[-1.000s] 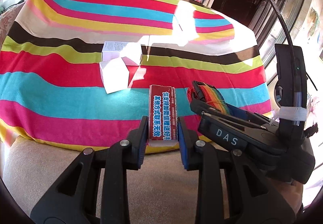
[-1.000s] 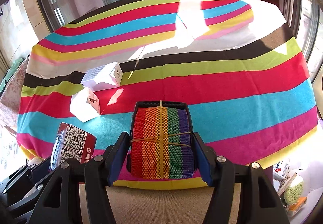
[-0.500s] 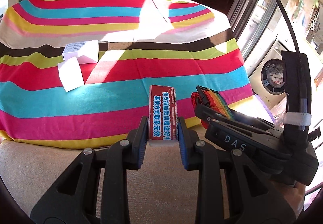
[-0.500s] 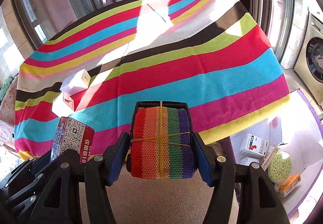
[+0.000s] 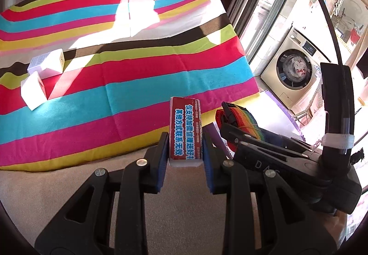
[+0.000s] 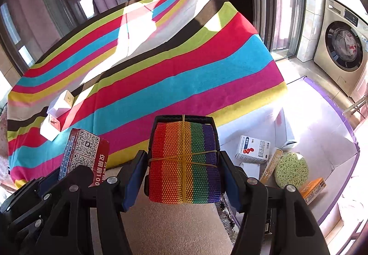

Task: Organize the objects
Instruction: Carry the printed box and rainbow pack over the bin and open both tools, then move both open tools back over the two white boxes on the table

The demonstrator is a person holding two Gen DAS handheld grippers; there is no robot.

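Note:
My left gripper (image 5: pixel 185 151) is shut on a red box (image 5: pixel 185 128) with blue-and-white lettering, held above the near edge of the striped table (image 5: pixel 138 84). The box also shows in the right wrist view (image 6: pixel 84 156). My right gripper (image 6: pixel 184 170) is shut on a rainbow strap roll (image 6: pixel 184 163) bound with a rubber band; it shows in the left wrist view (image 5: pixel 243 121) too. Two white boxes (image 5: pixel 46 64) (image 5: pixel 32 90) lie at the table's left.
A white bin with a purple rim (image 6: pixel 333 117) stands on the floor right of the table. It holds a white medicine box (image 6: pixel 253 148), a green sponge (image 6: pixel 291 170) and an orange box (image 6: pixel 312 188). A washing machine (image 6: pixel 342 48) stands beyond.
Both grippers have swung right and drawn back from the table with their loads. The floor bin and washing machine have come into view.

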